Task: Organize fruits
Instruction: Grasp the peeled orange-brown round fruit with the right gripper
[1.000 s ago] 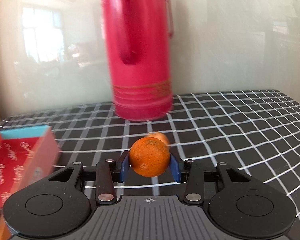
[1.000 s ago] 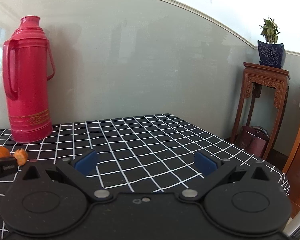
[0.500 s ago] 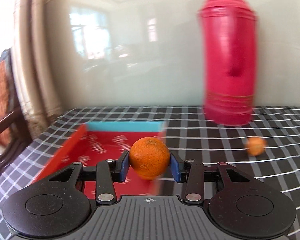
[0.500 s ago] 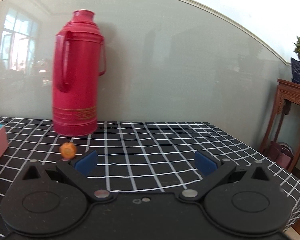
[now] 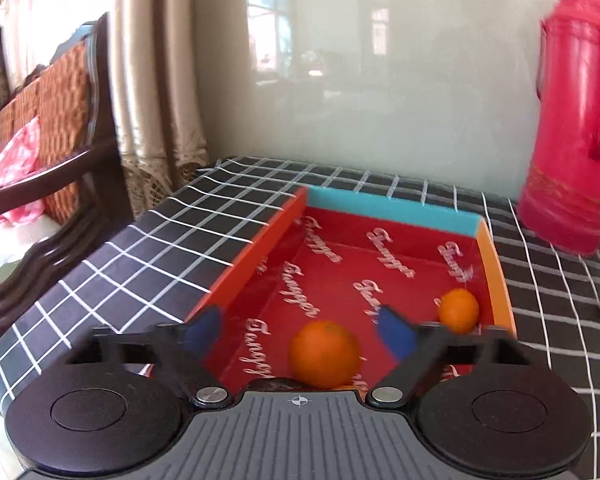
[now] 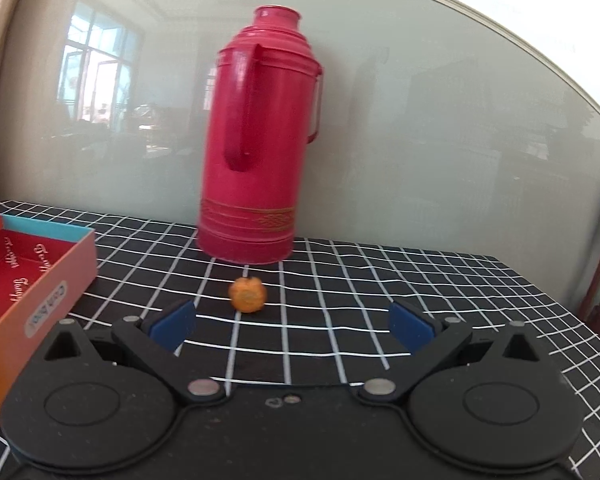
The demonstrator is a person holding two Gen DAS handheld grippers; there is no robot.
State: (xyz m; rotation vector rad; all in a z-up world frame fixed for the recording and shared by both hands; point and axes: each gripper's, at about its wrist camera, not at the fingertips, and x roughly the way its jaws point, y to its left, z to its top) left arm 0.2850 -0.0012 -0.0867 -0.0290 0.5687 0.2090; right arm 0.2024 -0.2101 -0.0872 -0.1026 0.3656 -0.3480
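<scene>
Swung over from the red thermos [image 5: 572, 128] since a second ago, the left gripper [image 5: 300, 330] jaws just popped apart, so the orange [image 5: 325, 354] sits loose inside the red box [image 5: 380, 210]; the cursive print's unreadable. Right gripper [image 6: 292, 326] jaws gape, empty.

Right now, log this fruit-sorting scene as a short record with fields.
surface: black checked tablecloth
box: red box, open top
fruit in box: two oranges, larger between the claw's jaws, smaller by the right wall
fruit outside: one small orange in front of the red thermos
left claw: open, jaws just opening, touching nothing
right claw: open, empty
</scene>
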